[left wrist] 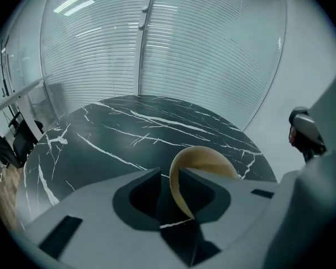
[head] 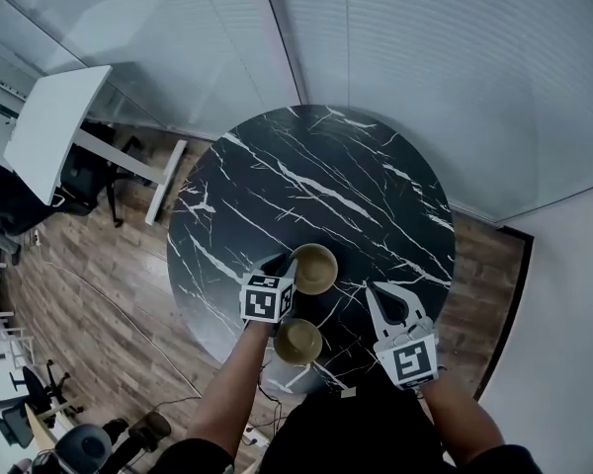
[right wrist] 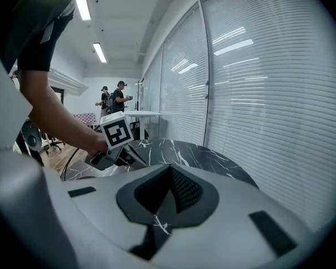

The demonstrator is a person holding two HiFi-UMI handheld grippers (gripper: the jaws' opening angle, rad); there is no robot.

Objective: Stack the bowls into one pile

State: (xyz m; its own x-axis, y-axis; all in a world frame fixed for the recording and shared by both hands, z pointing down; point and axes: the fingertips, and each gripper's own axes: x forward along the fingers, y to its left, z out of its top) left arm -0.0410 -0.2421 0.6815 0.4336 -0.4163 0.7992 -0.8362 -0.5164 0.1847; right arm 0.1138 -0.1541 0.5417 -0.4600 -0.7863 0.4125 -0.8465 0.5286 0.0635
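Both bare forearms reach in over the near edge of the table. The left forearm runs up towards the table's middle, and the left gripper tips steeply down at the tabletop. Its jaws stand a little apart astride the rim of a bowl, with a dark gap between the rim and the left jaw, so they are not clamping it. The right forearm ends nearer the table's edge. The right gripper points only slightly downward across the tabletop, its jaw tips together and nothing between them.
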